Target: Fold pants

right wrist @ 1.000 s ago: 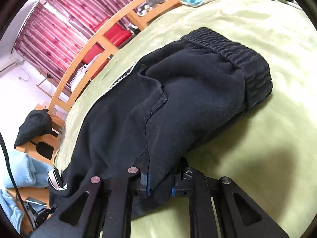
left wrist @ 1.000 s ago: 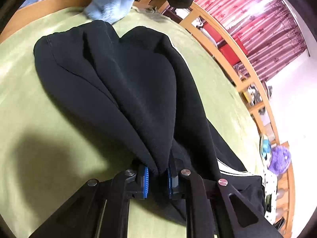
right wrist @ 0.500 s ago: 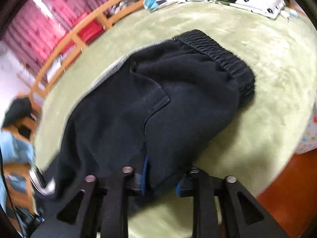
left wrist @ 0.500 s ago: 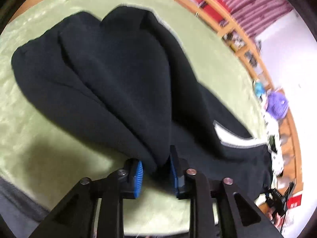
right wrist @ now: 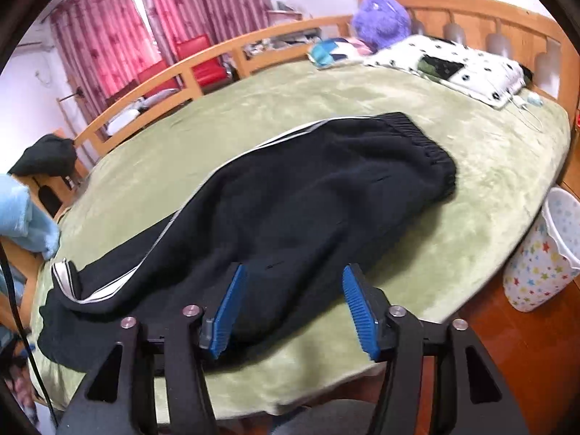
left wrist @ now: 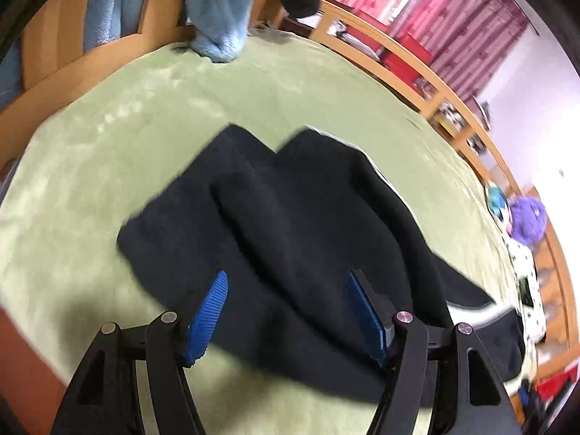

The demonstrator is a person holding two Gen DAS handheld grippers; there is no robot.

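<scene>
Left gripper (left wrist: 286, 311): jaws spread wide, nothing between them; ribbed blue pads (left wrist: 206, 317) on black linkage arms. It hovers above the near edge of the pants (left wrist: 290, 239), clear of the cloth. Right gripper (right wrist: 293, 311): likewise spread and empty, with the same ribbed blue pads (right wrist: 226, 313), above the near hem of the pants (right wrist: 308, 210). The pants are black, of soft fleecy knit, lying flat on the green blanket (left wrist: 108, 137), which has a short plush pile. The right wrist view shows a ribbed elastic waistband (right wrist: 424, 141) at the far right and a pale side stripe (right wrist: 232, 161) along the far edge toward the left. The left wrist view shows two rounded leg ends lying side by side, one overlapping the other. Beyond: a curved wooden bed rail (right wrist: 174, 76), red curtains (right wrist: 108, 36), a light blue fleece (left wrist: 224, 11) over the footboard, a spotted white pillow (right wrist: 453, 61), a purple plush toy (right wrist: 380, 18), and a star-patterned bin (right wrist: 543, 250) on the floor at right.
</scene>
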